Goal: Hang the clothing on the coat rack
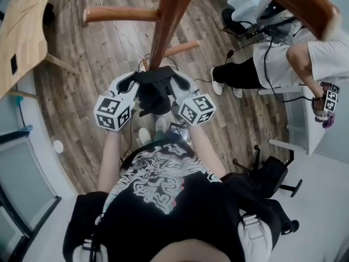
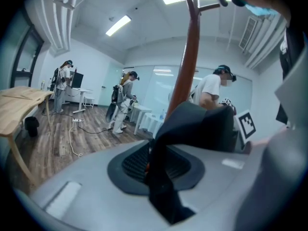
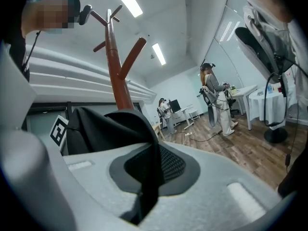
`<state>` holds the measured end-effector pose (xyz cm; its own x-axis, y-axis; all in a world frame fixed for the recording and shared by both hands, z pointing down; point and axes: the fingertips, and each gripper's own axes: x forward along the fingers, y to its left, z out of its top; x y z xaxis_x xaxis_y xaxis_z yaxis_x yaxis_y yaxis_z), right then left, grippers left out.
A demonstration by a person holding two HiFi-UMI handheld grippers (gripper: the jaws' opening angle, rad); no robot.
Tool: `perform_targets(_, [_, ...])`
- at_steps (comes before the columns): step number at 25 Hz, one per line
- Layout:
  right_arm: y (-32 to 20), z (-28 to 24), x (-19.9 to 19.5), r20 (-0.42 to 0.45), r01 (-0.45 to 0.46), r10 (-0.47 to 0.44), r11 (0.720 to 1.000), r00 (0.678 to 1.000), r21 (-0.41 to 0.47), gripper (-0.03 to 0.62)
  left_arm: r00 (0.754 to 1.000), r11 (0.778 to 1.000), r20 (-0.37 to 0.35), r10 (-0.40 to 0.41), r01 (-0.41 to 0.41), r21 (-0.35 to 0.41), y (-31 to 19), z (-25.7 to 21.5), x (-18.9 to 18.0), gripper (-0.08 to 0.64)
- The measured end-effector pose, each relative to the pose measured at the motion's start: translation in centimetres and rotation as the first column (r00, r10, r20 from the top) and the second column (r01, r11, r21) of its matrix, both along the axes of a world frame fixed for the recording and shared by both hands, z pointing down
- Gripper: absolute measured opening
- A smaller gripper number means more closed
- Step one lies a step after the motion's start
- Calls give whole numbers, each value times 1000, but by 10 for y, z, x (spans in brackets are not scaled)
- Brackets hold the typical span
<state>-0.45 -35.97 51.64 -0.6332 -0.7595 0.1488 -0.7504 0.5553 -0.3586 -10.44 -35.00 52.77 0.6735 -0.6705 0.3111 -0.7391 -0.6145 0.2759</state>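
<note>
Head view, looking steeply down. The left gripper (image 1: 133, 84) and the right gripper (image 1: 178, 84), both with grey moulded jaws, are held side by side in front of the person's chest. Their tips converge on a bunched black fabric garment (image 1: 152, 94). Each gripper carries a white cube with black square markers, one on the left (image 1: 113, 112) and one on the right (image 1: 197, 109).

The garment hangs between the two gripper tips, just in front of the reddish-brown wooden coat rack (image 1: 168, 21). The rack's pole rises toward the camera, and its pegs branch out to either side. The garment rests on no peg.

Left gripper view: the jaws stand narrow, clamped on a fold of the garment that runs across the dark ribbed pad. The rest of the fabric is humped up beyond the tips, and the rack's pole rises directly behind it.

Right gripper view: these jaws are likewise pressed together on a fold of the same garment. The pole and its angled pegs stand well above the fabric.

Surroundings: a brown plank floor (image 1: 98, 53), a light wooden table (image 1: 24, 31) at the upper left, and a second person in a white shirt (image 1: 294, 59) at the upper right. Further people stand at white desks in the background of both gripper views.
</note>
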Motion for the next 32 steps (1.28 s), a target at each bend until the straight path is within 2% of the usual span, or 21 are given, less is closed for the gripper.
perform_targets(7, [6,0,2,-54,-12,13,1000,998,14,17,1000,1000,27,13,-14,9,12,-2,0,100])
perform_targets(9, [7,1,3,-58,-20,21,1000,998,18,50,1000,1000,30,11,-11,17,12,-2,-2,100])
perform_targets(14, [18,2,8,-68,-38,39,999,997,18,67,999,1000,38,-5,3,29,20,-2,-3,100])
perform_targets(16, [21,2,10,-71,-42,42,999,997,13,80,999,999,46,-20,19,39,22,-3,-5,103])
perform_targets(20, [29,4,17,-77,-49,49,999,996,3,84,996,996,62,-67,63,63,25,-4,-8,164])
perform_targets(25, [42,7,27,-78,-75,73,997,994,-12,86,993,995,71,-91,87,52,36,-1,-11,198])
perform_targets(32, [70,6,46,-99,-106,104,994,990,-12,86,991,993,61,-117,116,31,55,6,-17,204])
